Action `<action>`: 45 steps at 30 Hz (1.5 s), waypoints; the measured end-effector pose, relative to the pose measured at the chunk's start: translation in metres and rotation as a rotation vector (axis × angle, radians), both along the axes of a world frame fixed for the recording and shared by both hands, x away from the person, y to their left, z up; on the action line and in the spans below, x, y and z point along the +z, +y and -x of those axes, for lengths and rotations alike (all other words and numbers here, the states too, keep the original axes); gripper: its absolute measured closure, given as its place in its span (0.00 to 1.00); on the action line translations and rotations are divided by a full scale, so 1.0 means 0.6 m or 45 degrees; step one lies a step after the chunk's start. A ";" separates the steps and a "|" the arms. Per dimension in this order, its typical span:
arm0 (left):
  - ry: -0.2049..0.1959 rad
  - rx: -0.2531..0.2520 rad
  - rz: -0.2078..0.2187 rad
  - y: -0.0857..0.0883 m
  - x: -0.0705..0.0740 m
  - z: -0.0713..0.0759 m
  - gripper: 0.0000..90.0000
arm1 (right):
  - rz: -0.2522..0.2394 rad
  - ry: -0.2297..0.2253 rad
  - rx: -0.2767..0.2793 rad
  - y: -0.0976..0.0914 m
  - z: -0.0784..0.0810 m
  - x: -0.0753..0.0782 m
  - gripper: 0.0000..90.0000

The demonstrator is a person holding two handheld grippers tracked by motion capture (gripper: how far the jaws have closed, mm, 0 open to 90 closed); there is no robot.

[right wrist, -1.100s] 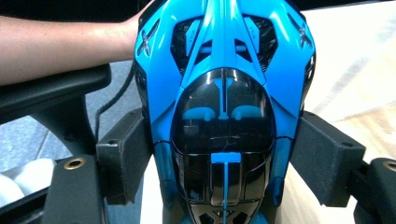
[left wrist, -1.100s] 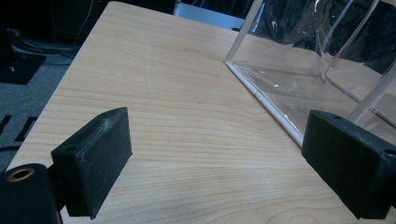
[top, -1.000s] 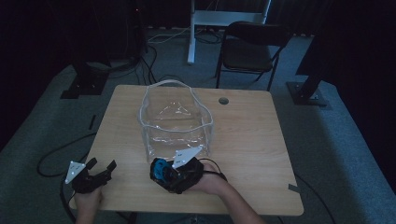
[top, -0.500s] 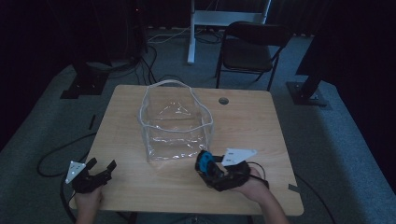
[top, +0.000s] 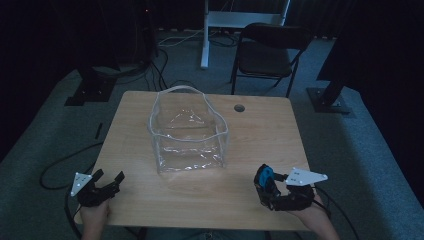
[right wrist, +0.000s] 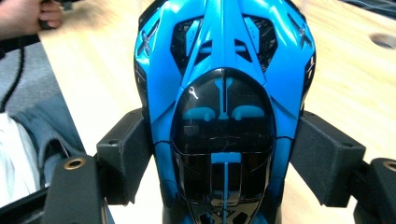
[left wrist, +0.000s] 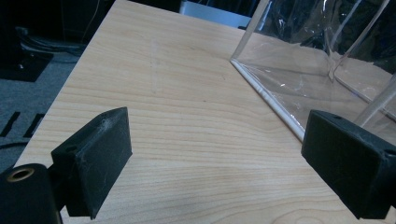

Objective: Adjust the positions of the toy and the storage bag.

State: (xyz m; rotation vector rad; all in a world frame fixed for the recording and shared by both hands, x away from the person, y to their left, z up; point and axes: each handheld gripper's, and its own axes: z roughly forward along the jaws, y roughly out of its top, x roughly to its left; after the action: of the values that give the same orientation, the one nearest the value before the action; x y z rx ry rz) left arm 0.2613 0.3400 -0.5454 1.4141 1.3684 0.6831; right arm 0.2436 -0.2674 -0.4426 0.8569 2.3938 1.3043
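Blue toy car (right wrist: 224, 116) pinched between the jaws of the right gripper (top: 266, 186), near the table (top: 260, 130) edge, right of and nearer than the clear plastic bag (top: 189, 132). Left gripper (top: 106, 180) spread, holding nothing, left of and nearer than the bag.
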 end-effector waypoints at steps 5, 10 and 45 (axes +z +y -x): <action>-0.002 0.005 -0.004 -0.001 0.000 0.000 0.10 | 0.042 0.045 -0.068 -0.040 0.018 -0.009 0.28; 0.000 0.006 -0.006 -0.001 0.000 0.000 0.10 | 0.114 0.128 -0.108 -0.056 0.024 -0.021 0.28; -0.010 0.007 0.002 -0.001 0.000 0.001 0.10 | 0.490 0.325 -0.049 0.035 -0.049 -0.139 0.27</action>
State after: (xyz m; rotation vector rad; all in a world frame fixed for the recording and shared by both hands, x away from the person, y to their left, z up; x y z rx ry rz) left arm 0.2606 0.3396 -0.5455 1.4053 1.3667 0.6899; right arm 0.2730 -0.2465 -0.5260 0.9912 2.6802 0.7145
